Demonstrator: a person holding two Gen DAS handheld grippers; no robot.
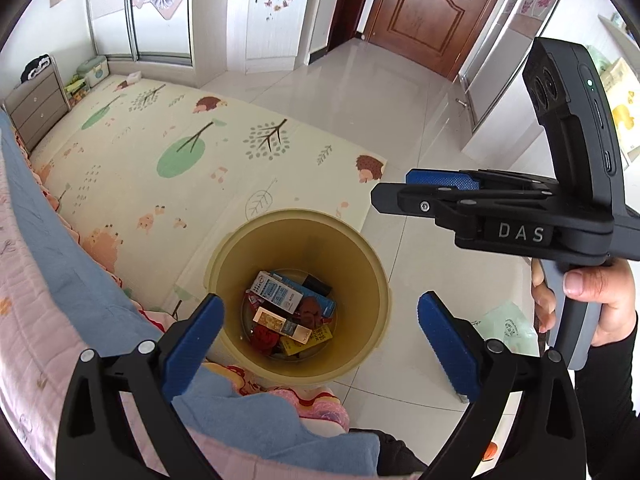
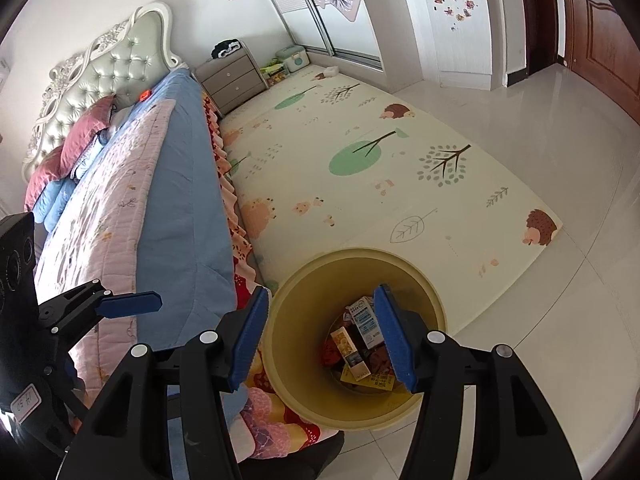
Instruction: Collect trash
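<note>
Bedroom, tile floor by bed | bin (image 1: pixel 298 304) at near mat (image 1: pixel 168 152) corner, holds cartons (image 1: pixel 276 294) and wrappers | left gripper (image 1: pixel 320 344) wide open, empty, over bin | right gripper (image 2: pixel 322 338) about half open, empty | no loose trash visible on mat or floor | collection looks mostly done; remainder unconfirmed.

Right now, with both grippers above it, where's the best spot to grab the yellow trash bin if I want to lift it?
Probably the rim of the yellow trash bin, taken from straight above. It stands upright and open-topped, so a finger can go either side of the thin wall. Choose the side facing the tiled floor; the bed crowds the other side. The left gripper is open wide enough.
</note>
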